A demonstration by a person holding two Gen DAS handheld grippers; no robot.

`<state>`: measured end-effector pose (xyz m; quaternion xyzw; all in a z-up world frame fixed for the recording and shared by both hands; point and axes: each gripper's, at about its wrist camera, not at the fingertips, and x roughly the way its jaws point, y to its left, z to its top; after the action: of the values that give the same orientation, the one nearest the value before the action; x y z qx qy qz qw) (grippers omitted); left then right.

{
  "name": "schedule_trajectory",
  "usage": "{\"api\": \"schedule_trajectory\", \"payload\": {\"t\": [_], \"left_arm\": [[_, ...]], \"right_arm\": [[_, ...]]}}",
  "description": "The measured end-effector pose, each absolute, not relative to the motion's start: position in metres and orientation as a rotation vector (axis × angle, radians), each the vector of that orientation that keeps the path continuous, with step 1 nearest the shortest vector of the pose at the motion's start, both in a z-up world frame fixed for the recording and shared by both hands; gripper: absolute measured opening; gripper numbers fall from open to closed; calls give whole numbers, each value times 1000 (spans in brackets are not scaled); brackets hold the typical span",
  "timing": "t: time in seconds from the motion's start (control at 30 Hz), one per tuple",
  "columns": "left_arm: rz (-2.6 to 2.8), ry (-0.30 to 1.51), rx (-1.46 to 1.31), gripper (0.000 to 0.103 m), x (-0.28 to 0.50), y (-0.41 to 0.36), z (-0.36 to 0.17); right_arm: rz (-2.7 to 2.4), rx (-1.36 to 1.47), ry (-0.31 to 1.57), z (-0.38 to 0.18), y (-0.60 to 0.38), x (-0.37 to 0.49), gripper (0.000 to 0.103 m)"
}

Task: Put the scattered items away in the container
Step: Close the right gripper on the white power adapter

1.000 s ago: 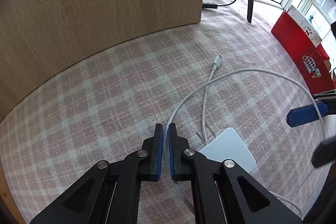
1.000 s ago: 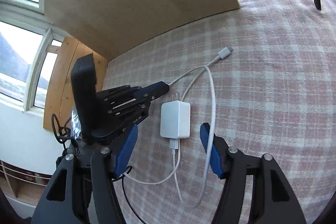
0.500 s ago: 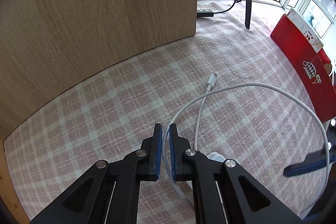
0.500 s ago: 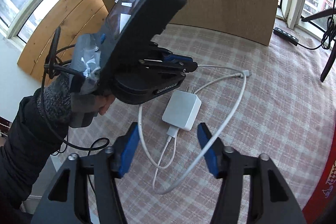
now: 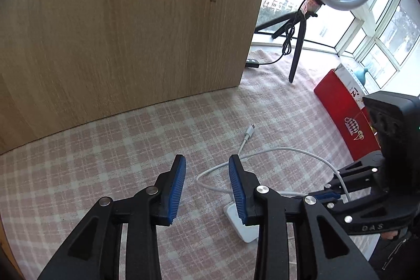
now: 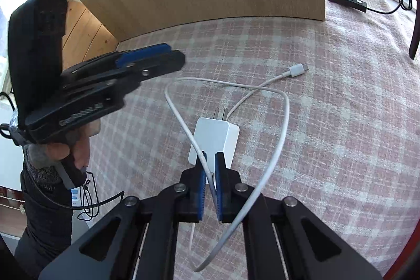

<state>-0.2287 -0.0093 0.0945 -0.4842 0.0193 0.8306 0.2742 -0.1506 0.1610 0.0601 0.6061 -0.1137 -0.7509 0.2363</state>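
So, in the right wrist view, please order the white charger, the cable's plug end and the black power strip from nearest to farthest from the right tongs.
1. White charger: just ahead of the right tongs.
2. Plug end: farther up, to the right.
3. Black power strip: far, top right near the window.

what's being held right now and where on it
The right gripper is shut on the white cable, near where it leaves the charger. The left gripper is opening with nothing between its jaws.
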Motion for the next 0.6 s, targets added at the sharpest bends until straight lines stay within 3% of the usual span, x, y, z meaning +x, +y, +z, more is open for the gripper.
{"api": "schedule_trajectory", "payload": {"t": [0.27,0.4,0.6], "left_arm": [[2144,-162,-1314,32,-187,-34,74],[2068,-69,-1386,31,-171,-7,44],[2020,-87,-1412,33,-167,13,25]], "right_arm": [[-2039,1688,-443,50,173,-162,7],[-2016,1708,-474,43,168,-164,7],[-2037,1717,-487,40,167,-164,7]]}}
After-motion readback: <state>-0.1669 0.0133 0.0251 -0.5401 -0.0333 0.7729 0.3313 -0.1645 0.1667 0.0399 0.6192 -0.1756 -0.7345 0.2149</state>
